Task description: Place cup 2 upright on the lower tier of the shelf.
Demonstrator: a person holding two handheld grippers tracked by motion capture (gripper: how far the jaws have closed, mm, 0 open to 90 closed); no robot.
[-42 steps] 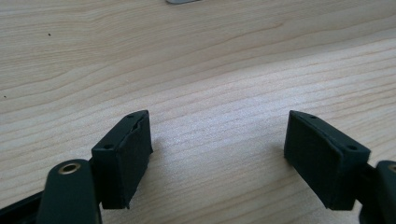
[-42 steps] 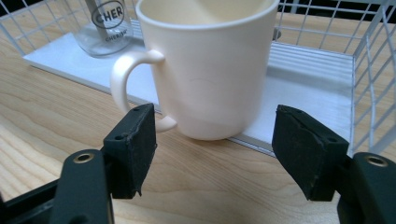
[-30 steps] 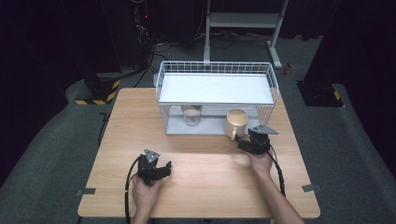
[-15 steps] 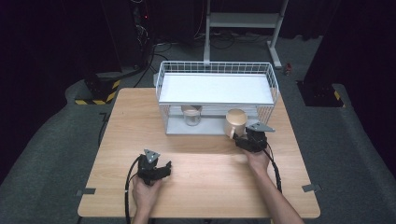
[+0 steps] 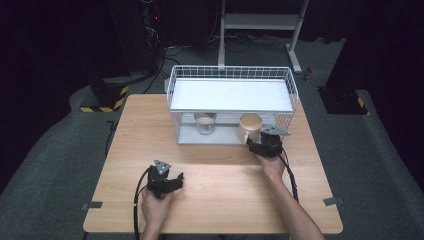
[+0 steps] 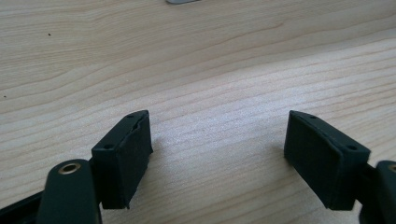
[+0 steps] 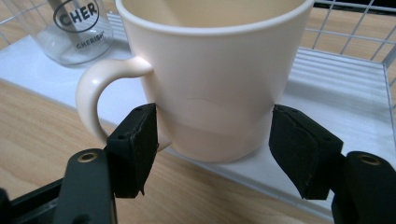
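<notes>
A cream mug (image 5: 248,125) (image 7: 210,70) stands at the front edge of the white bottom tray (image 7: 336,88) of a wire rack (image 5: 292,87). Its handle points left in the right gripper view. My right gripper (image 5: 253,142) (image 7: 215,140) reaches in from the front and is shut on the mug, one pad against each side of its lower body. My left gripper (image 5: 176,179) (image 6: 217,149) rests low over the wooden table (image 5: 225,200) near the front left. It is open, with only bare wood between its pads.
A clear glass jar (image 5: 205,124) (image 7: 77,28) with printed lettering stands on the same tray, left of the mug. A white shelf (image 5: 230,95) covers the rack above both. Dark floor, stands and cables lie beyond the table.
My right gripper and the mug have shifted slightly left and toward the rack. The left gripper has kept still.
</notes>
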